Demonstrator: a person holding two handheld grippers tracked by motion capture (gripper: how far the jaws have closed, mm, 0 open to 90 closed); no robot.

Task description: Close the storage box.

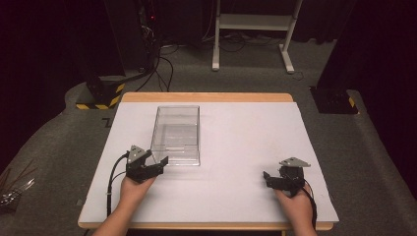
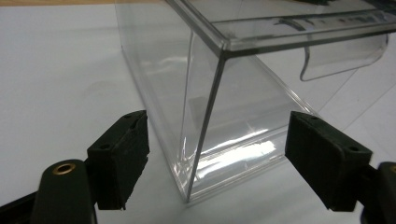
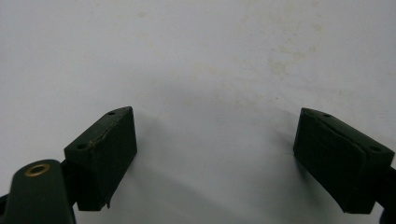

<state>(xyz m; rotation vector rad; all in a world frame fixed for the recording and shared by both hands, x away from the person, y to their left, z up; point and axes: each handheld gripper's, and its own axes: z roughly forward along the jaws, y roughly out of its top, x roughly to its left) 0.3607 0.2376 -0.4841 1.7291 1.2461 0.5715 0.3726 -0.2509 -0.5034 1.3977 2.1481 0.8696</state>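
A clear plastic box [image 1: 176, 134] stands on the white table top [image 1: 236, 147], left of the middle. My left gripper [image 1: 160, 164] is open just in front of the box's near left corner. In the left gripper view that corner edge [image 2: 205, 126] rises between the two black pads [image 2: 122, 156], close to them but apart from both. A curved clear flap [image 2: 345, 60] hangs from the box's top at the far side. My right gripper [image 1: 269, 179] rests low near the table's front right, open, and bare table [image 3: 210, 93] lies between its pads [image 3: 105, 154].
The table's wooden edge [image 1: 206, 97] runs along the back. Beyond it lie grey carpet, a white stand's legs [image 1: 253, 34], cables [image 1: 164, 64] and a black post base with yellow stripes [image 1: 101, 96]. Some loose items [image 1: 12, 189] lie on the floor at the left.
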